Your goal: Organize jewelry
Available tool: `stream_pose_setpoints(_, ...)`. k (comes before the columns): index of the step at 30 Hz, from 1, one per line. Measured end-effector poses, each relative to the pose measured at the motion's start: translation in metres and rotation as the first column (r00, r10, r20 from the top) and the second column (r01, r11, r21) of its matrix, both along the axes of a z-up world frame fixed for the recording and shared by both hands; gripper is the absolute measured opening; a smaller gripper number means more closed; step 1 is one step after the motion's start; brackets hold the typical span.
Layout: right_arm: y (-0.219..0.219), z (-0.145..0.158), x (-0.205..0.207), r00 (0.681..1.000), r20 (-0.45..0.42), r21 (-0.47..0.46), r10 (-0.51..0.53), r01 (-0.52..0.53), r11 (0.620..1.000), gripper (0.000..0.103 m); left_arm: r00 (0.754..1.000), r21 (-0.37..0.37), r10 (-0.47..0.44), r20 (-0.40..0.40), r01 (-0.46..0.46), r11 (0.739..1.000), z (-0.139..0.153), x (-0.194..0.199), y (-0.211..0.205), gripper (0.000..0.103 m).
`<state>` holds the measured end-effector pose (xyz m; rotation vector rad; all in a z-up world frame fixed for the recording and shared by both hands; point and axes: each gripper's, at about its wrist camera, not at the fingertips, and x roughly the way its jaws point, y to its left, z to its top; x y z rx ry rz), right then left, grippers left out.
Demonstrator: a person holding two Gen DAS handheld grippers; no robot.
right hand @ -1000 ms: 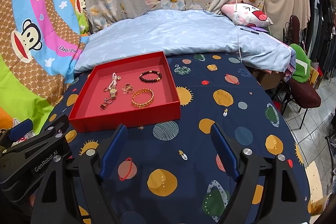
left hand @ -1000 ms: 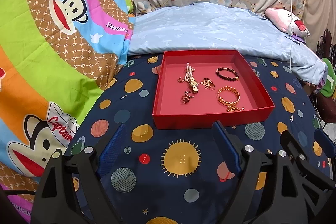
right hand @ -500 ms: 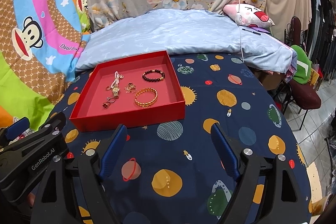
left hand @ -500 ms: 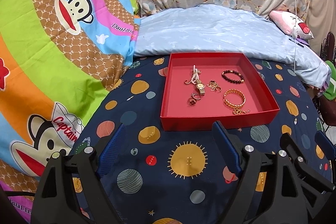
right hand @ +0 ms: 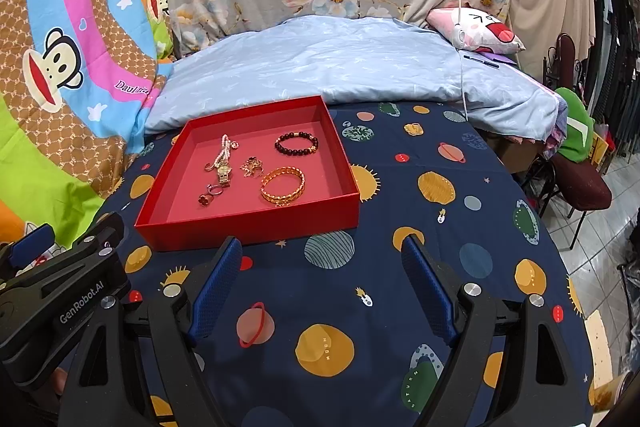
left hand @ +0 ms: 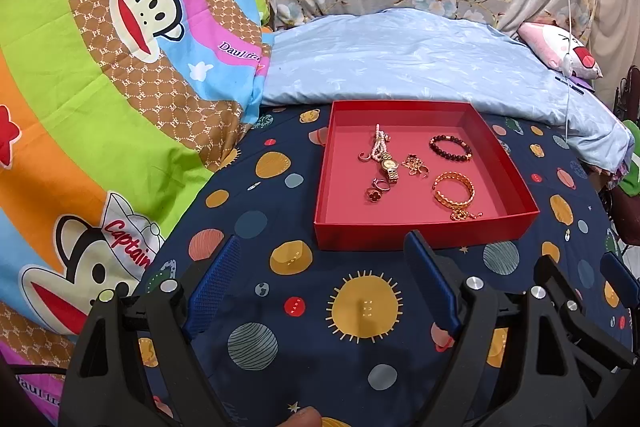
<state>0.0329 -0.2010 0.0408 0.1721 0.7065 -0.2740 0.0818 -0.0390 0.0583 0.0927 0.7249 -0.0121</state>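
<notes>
Hand-held grippers, left (left hand: 320, 267) and right (right hand: 322, 265), tilt downward near the red tray (left hand: 420, 237), wide apart, empty.

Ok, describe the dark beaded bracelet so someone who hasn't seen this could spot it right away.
Find the red tray on the navy planet-print cloth. In its far right part, beyond the gold bangle, lies the beaded bracelet. It is the only dark piece, a ring of round beads.

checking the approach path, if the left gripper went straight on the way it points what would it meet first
Probably the planet-print cloth just short of the red tray; its near wall comes next. The left gripper is open and empty. Depth is unclear.
</notes>
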Motion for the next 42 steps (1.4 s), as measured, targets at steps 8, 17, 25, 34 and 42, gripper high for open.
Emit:
stream_pose_setpoints(8, 0.0010, 0.0000, 0.0006, 1.000, -0.001, -0.001, 0.000, 0.000, 1.000, 0.081, 1.000, -0.002, 0.003, -0.004, -0.003, 1.000, -0.0002, 0.0007, 0.0002, 0.081)
stream_pose_setpoints(17, 0.0031, -0.0007, 0.0017, 1.000, 0.002, 0.000, 0.003, -0.003, 1.000, 0.081, 1.000, 0.000, 0.006, 0.000, -0.006, 1.000, 0.0006, 0.0006, 0.0026, 0.081)
stream_pose_setpoints(25, 0.0034, 0.0003, 0.0013, 1.000, 0.004, -0.004, 0.014, -0.014, 1.000, 0.081, 1.000, 0.003, 0.012, 0.000, -0.012, 1.000, 0.0016, 0.0003, 0.0041, 0.083)
stream_pose_setpoints(34, 0.0047, 0.0018, 0.0012, 1.000, 0.000, -0.008, 0.015, -0.015, 1.000, 0.081, 1.000, 0.012, 0.020, 0.003, -0.020, 1.000, 0.0022, -0.0009, 0.0047, 0.084)
stream_pose_setpoints(42, 0.0049, 0.0011, 0.0011, 1.000, -0.006, -0.012, 0.014, -0.014, 1.000, 0.081, 1.000, 0.000, 0.004, -0.021, -0.004, 1.000, -0.0031, 0.0012, 0.0038, 0.084)
